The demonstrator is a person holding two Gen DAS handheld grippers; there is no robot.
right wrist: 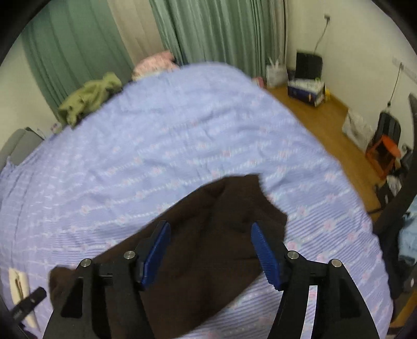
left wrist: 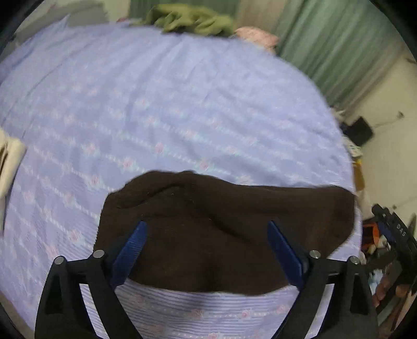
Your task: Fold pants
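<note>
Dark brown pants (left wrist: 224, 234) lie folded in a wide band on a lilac flowered bedsheet (left wrist: 169, 109). My left gripper (left wrist: 207, 224) is open, its blue fingers spread above the pants and holding nothing. In the right wrist view the pants (right wrist: 208, 234) run from lower left to the middle. My right gripper (right wrist: 209, 226) is open above them and empty. The other gripper shows at the right edge of the left wrist view (left wrist: 396, 234).
A green garment (left wrist: 190, 19) and a pink pillow (left wrist: 256, 36) lie at the far end of the bed. A cream cloth (left wrist: 7, 161) lies at the left edge. Green curtains (right wrist: 221, 28), a wooden floor (right wrist: 325, 120), boxes and an orange stool (right wrist: 383, 153) are on the right.
</note>
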